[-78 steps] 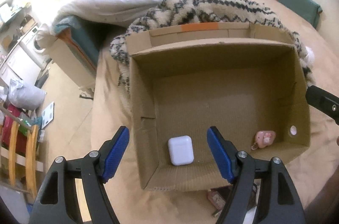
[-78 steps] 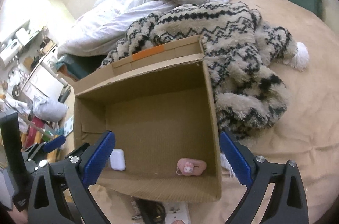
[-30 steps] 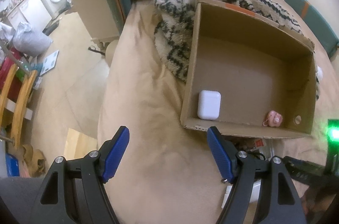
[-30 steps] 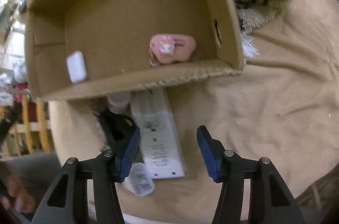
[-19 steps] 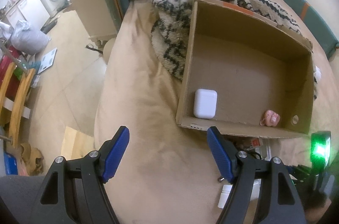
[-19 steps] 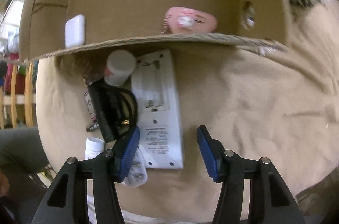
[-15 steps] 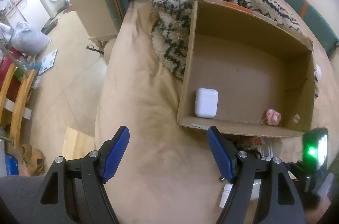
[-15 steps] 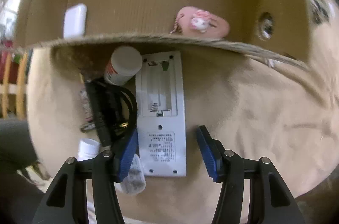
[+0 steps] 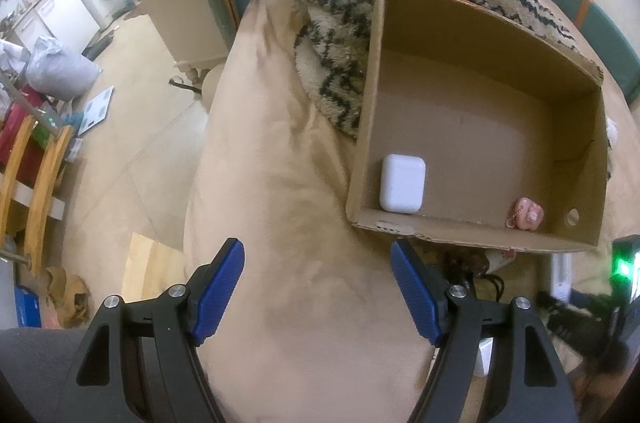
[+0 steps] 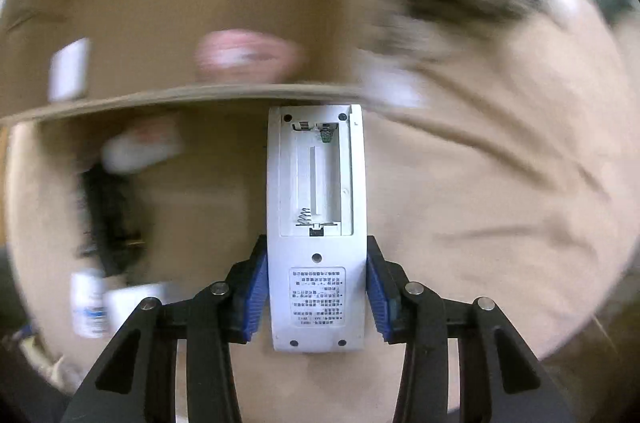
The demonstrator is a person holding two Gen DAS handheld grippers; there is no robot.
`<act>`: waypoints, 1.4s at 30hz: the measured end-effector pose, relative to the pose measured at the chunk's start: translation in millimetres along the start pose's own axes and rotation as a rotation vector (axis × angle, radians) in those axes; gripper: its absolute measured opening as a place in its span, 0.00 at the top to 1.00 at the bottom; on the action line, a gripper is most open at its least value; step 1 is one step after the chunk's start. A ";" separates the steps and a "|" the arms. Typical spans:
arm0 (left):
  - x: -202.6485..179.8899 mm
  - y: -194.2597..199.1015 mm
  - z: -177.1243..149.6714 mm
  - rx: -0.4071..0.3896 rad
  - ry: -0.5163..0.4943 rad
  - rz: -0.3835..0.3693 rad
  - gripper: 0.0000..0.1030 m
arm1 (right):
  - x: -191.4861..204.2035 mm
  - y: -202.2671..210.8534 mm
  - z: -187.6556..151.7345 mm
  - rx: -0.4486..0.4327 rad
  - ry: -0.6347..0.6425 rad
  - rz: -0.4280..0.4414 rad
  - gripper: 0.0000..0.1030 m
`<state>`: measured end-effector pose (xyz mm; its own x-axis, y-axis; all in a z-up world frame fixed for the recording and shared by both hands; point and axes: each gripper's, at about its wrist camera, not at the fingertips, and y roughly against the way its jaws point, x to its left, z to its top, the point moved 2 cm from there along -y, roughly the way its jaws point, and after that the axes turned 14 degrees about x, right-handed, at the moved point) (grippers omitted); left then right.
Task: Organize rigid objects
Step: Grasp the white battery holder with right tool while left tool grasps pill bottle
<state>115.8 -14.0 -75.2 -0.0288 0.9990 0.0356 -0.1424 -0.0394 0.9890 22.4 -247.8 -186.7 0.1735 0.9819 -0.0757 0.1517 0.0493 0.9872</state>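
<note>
Right gripper: jaws have just been closing and now clamp a white remote control by its two long edges, both blue pads pressed against the casing. The remote lies back-side up, battery bay uncovered and without cells, label toward the gripper, far end at 12 o'clock touching or just under the near wall of the cardboard box. Everything around the remote is smeared in this view; the pale shapes at 9 o'clock appear to be small bottles, though this cannot be confirmed.

Left gripper: jaws stand apart with nothing between them, hovering over the tan bed cover, with the box at 1 o'clock.

Box contents: a white earbud case in the near left corner against the near wall, and a small pink charm toward the near right corner, well apart from the case.

A patterned fleece blanket lies against the box's left and far sides
</note>
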 end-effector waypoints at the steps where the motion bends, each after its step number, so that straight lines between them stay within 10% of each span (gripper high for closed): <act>1: -1.9 0.1 -0.1 -0.001 -0.004 0.001 0.29 | -6.7 -2.8 0.4 0.013 -0.022 0.032 0.56; 9: -23.0 -10.4 -11.9 0.037 -0.102 0.015 0.29 | -14.5 -8.8 14.2 0.002 -0.060 0.115 0.51; 23: -78.8 -73.9 -61.9 0.346 -0.292 -0.103 0.29 | -16.6 -0.4 32.0 -0.033 -0.062 0.116 0.50; 35: -110.8 -101.9 -84.2 0.424 -0.446 -0.004 0.30 | -23.0 -7.7 28.1 -0.036 -0.065 0.095 0.50; 42: -95.4 -100.0 -74.2 0.387 -0.384 0.010 0.77 | -19.7 -7.7 27.1 -0.044 -0.065 0.092 0.50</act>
<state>59.4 -107.1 -188.2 0.3453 0.9382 0.0238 0.2327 -0.1102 0.9663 44.3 -272.5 -196.7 0.2478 0.9688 0.0085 0.0898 -0.0317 0.9955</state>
